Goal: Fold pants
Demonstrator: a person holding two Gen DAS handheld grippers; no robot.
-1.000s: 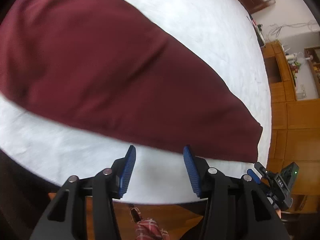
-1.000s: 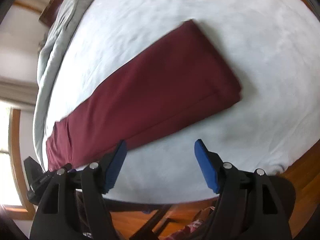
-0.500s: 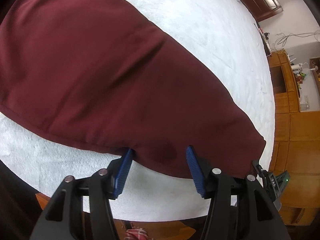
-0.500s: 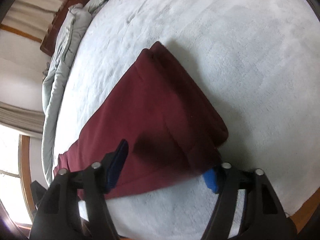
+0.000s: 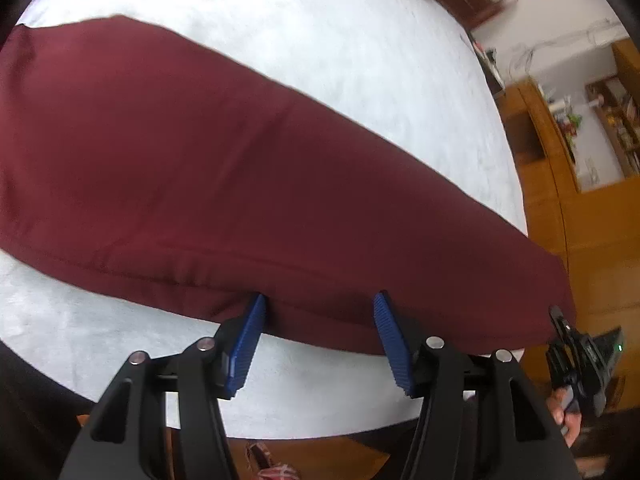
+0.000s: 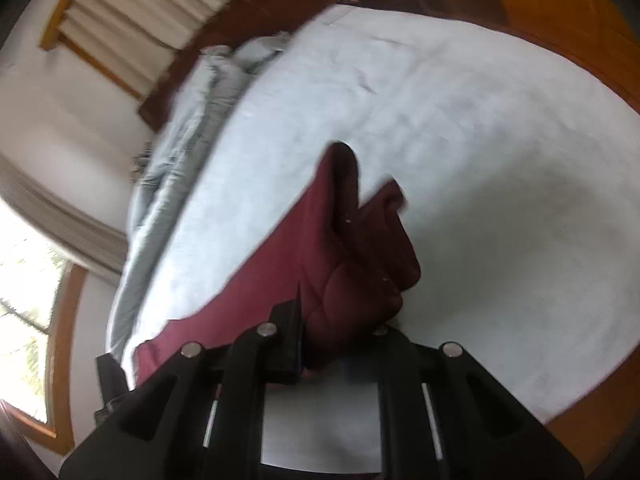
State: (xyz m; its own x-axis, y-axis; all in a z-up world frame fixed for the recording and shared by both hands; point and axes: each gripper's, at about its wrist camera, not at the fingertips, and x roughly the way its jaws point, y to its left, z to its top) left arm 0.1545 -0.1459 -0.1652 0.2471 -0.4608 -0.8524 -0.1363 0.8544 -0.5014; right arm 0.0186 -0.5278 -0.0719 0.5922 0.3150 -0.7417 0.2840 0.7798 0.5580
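Premises were a home bedroom. Evidence: large bed (image 6: 480,152) w/ pale fleecy cover filled most of both views; a rumpled grey duvet (image 6: 180,128) lay bunched along its far side against a dark wooden headboard (image 6: 240,20). Pleated curtains (image 6: 152,4) hung behind in a wood frame; a window (image 6: 24,272) showed daylight at left edge. Wooden cabinets (image 5: 580,220) stood beside the bed, w/ shelves (image 5: 616,120) of small household items, too blurred to identify. Floor (image 6: 592,432) was wood.

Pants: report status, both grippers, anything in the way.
Right gripper shut on pants, end bunched and lifted off the bed. Left gripper open, pads astride the near edge, not clamped. Nothing in the way.
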